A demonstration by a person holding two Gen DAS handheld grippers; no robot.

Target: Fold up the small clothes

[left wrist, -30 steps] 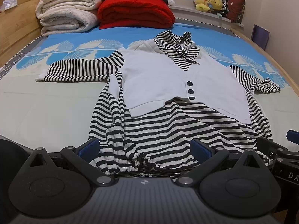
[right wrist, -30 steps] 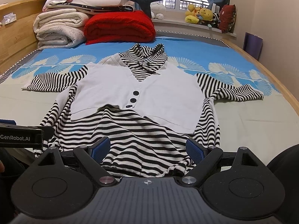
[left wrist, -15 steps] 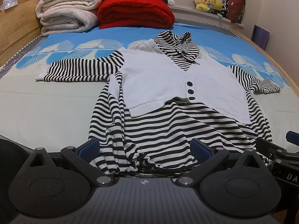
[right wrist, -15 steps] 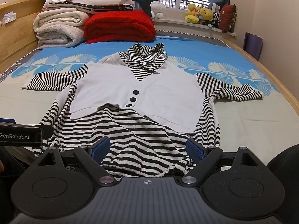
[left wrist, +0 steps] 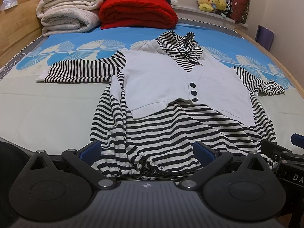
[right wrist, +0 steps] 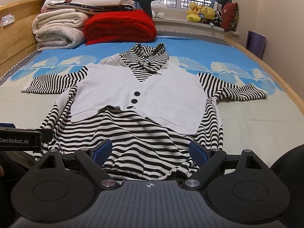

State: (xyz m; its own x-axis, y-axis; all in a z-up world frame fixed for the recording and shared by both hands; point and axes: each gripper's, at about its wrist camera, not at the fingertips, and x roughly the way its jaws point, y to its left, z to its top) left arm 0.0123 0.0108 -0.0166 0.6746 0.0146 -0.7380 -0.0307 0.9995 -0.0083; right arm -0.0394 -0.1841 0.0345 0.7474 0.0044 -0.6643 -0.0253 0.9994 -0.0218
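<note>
A small black-and-white striped top with a white vest front (left wrist: 171,79) and three dark buttons lies flat, face up, on the bed, collar at the far end. Both striped sleeves (left wrist: 79,72) are spread sideways. My left gripper (left wrist: 147,150) is open, its blue pads wide apart over the left part of the gathered hem (left wrist: 144,161). In the right wrist view the same top (right wrist: 152,98) fills the middle. My right gripper (right wrist: 150,150) is open over the right part of the hem. Neither pair of pads presses on the cloth. The left gripper's body (right wrist: 20,140) shows at the left edge.
Folded white blankets (left wrist: 68,15) and a red quilt (left wrist: 136,11) are stacked at the bed's far end. Soft toys (left wrist: 212,3) sit on the windowsill. A wooden bed frame (left wrist: 17,22) runs along the left, and pale sheet (left wrist: 47,114) lies beside the top.
</note>
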